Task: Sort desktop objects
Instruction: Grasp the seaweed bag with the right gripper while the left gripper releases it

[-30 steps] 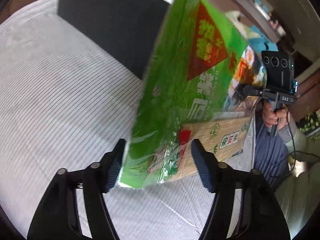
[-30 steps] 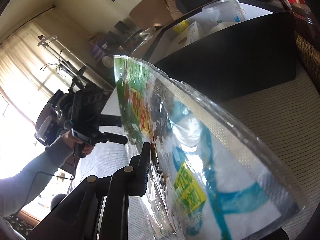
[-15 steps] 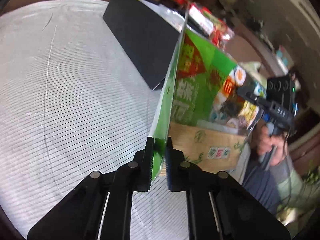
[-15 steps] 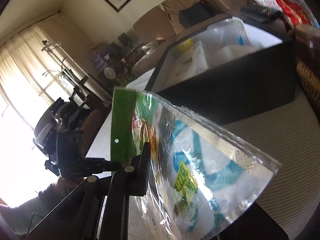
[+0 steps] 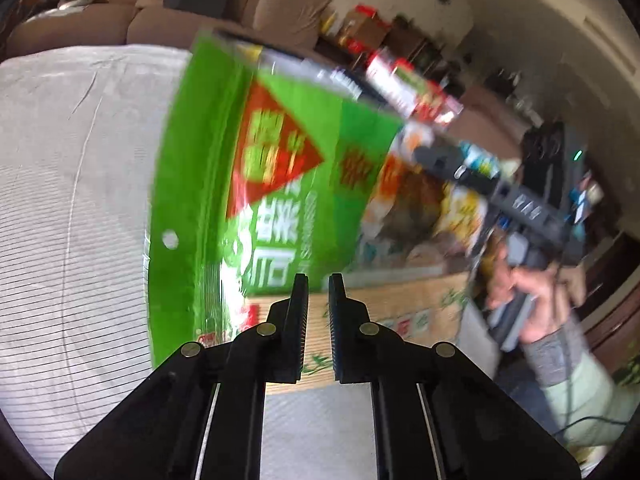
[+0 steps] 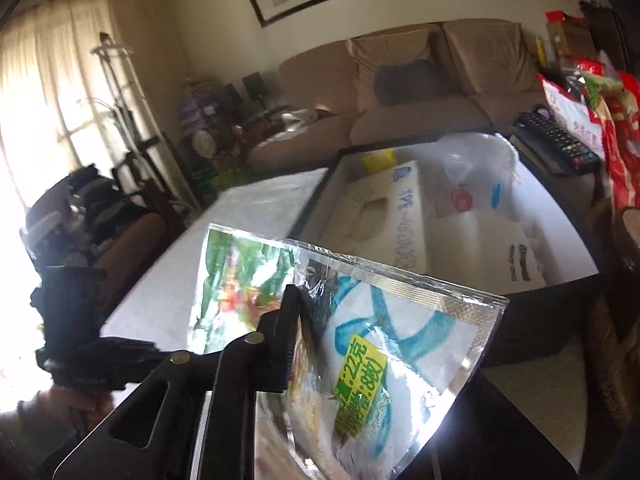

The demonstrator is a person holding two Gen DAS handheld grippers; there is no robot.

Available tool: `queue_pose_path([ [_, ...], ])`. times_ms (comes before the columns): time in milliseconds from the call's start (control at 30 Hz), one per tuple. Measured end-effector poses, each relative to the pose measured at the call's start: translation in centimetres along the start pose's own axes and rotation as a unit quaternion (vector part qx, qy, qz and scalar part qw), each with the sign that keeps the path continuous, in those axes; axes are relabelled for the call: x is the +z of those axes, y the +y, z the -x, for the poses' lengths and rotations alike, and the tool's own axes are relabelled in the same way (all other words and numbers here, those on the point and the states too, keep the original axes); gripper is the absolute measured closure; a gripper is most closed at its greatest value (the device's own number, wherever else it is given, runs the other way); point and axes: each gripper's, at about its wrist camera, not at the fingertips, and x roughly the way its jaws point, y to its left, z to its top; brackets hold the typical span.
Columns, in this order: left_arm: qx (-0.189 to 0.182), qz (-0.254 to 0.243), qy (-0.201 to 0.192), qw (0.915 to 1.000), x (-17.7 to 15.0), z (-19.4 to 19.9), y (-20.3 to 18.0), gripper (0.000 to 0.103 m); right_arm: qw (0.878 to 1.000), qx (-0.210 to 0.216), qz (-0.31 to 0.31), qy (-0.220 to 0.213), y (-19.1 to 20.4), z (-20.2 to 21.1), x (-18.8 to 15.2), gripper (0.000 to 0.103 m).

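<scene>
A large green snack packet (image 5: 260, 200) with a red triangle label hangs in the air over the white striped tablecloth (image 5: 72, 240). My right gripper (image 6: 304, 344) is shut on the packet's edge; its clear and silver back (image 6: 380, 320) fills the right wrist view. The right gripper also shows in the left wrist view (image 5: 520, 208), held by a hand. My left gripper (image 5: 318, 304) has its jaws nearly closed with a narrow gap and nothing between them; the packet is behind the fingertips.
A black bin (image 6: 532, 300) holds a tissue box (image 6: 384, 216), a plastic tub (image 6: 476, 168) and paper. A remote (image 6: 556, 144) and red snack bags (image 6: 600, 120) lie at right. A brown sofa (image 6: 420, 92) is beyond.
My left gripper closed on the packet's edge, then came off it. The right gripper has lifted the packet higher, so the bin's inside now shows.
</scene>
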Motion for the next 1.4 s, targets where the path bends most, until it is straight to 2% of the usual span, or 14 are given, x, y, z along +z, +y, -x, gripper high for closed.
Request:
queue_pose_path([
  [100,-0.003,0.017,0.004,0.9998,-0.1,0.4,1.0,0.09,0.999,-0.029,-0.02,0.008,-1.2,-0.6,-0.9,0.037],
  [133,-0.005,0.017,-0.002,0.9998,0.0,0.8,1.0,0.08,0.999,-0.038,-0.025,0.011,-1.7,-0.5,-0.9,0.036],
  [167,-0.01,0.016,-0.006,0.9998,0.3,1.4,1.2,0.069,0.998,-0.047,-0.028,0.009,-2.1,-0.2,-0.9,0.036],
  [200,-0.02,0.014,-0.008,0.9997,0.5,2.0,1.4,0.034,0.998,-0.053,-0.034,0.006,-2.7,0.5,-0.8,0.034],
  [233,-0.014,0.01,-0.016,0.9997,0.6,2.7,1.4,0.022,0.998,-0.054,-0.041,0.002,-3.3,1.1,-0.8,0.033],
  [333,-0.014,-0.015,-0.047,0.9987,1.4,4.5,0.4,0.023,0.995,-0.047,-0.083,0.003,-5.2,3.2,-1.2,0.028],
  [433,-0.007,-0.032,-0.051,0.9981,1.8,6.2,0.8,0.02,0.991,0.012,-0.131,0.022,-6.7,5.0,-2.7,0.028],
  [567,0.056,-0.035,-0.008,0.9978,2.9,3.9,2.0,0.02,0.993,-0.01,-0.09,0.078,-6.1,5.2,-4.9,0.028],
  [867,0.074,-0.016,0.088,0.9933,0.4,-3.8,2.5,0.019,0.977,0.004,-0.086,0.197,-5.6,-0.2,-9.9,0.028],
  [933,0.064,-0.031,0.09,0.9934,0.0,-4.0,2.0,0.019,0.974,0.005,-0.077,0.214,-5.0,-1.5,-10.7,0.037],
  [1000,0.047,-0.028,0.09,0.9944,-0.4,-4.2,1.7,0.021,0.977,0.008,-0.059,0.206,-4.4,-1.9,-10.7,0.048],
  [1067,0.027,-0.035,0.097,0.9943,-0.7,-4.6,1.1,0.042,0.977,0.01,-0.055,0.206,-4.4,-2.1,-10.6,0.051],
  [1167,0.038,-0.08,0.111,0.9898,-1.2,-5.5,-0.6,0.043,0.98,0.005,-0.055,0.192,-4.7,-1.8,-9.8,0.055],
  [1400,0.011,-0.061,0.076,0.9952,-0.2,-5.0,-1.7,0.044,0.99,-0.007,-0.062,0.127,-5.8,0.7,-6.9,0.055],
])
